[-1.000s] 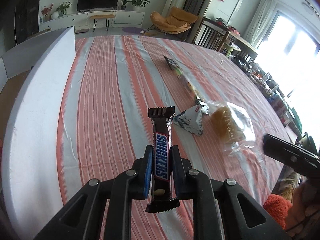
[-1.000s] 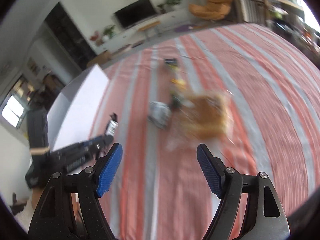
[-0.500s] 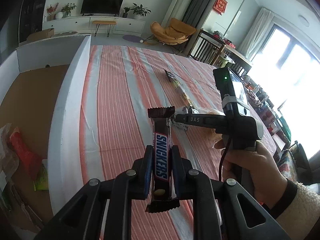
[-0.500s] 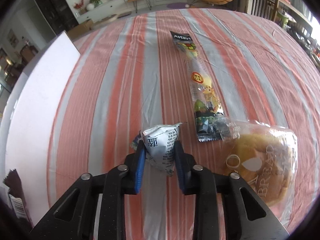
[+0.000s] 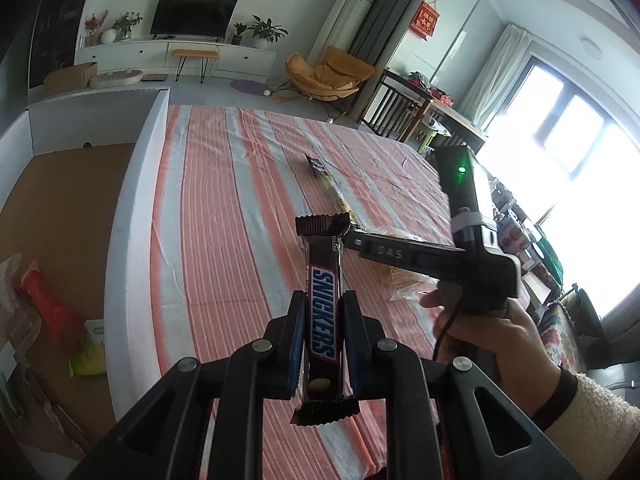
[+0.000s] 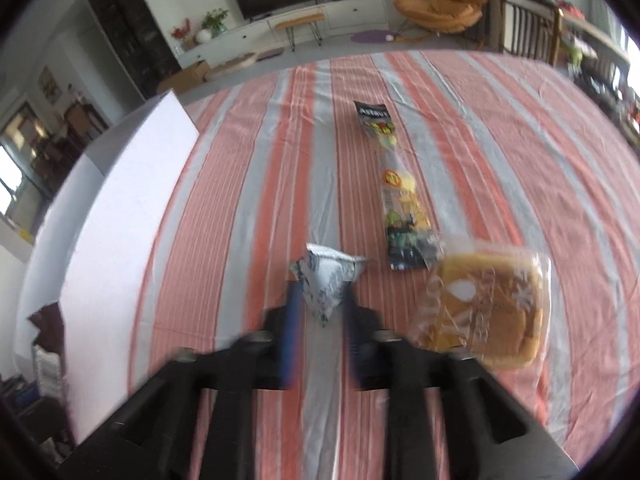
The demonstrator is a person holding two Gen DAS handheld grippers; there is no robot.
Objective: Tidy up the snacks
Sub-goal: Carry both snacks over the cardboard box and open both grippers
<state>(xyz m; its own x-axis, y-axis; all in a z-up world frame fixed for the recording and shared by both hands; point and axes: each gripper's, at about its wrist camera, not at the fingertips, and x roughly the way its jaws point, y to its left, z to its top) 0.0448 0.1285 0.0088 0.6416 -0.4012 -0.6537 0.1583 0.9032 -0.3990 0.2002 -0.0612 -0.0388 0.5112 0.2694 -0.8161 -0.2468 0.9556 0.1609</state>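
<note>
The left gripper (image 5: 322, 336) is clamped on a chocolate bar (image 5: 322, 300) above the striped tablecloth (image 5: 240, 208), beside a white box (image 5: 132, 216). The right gripper (image 6: 320, 312) has just been opening; a small silver packet (image 6: 328, 280) sits between its jaws. A bread bag (image 6: 488, 308) and long candy pack (image 6: 400, 196) lie nearby. A TV (image 5: 194, 16) stands far behind.

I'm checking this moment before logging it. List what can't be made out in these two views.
- Right claw: motion blur hides whether its pads press the white packet.
- White packet in the left wrist view: hidden behind the Snickers bar.
- Bread bag there: mostly covered by the right claw's arm.
- White box contents: cut off by the left edge.
- Long snack packet print: blurred, unreadable.
</note>
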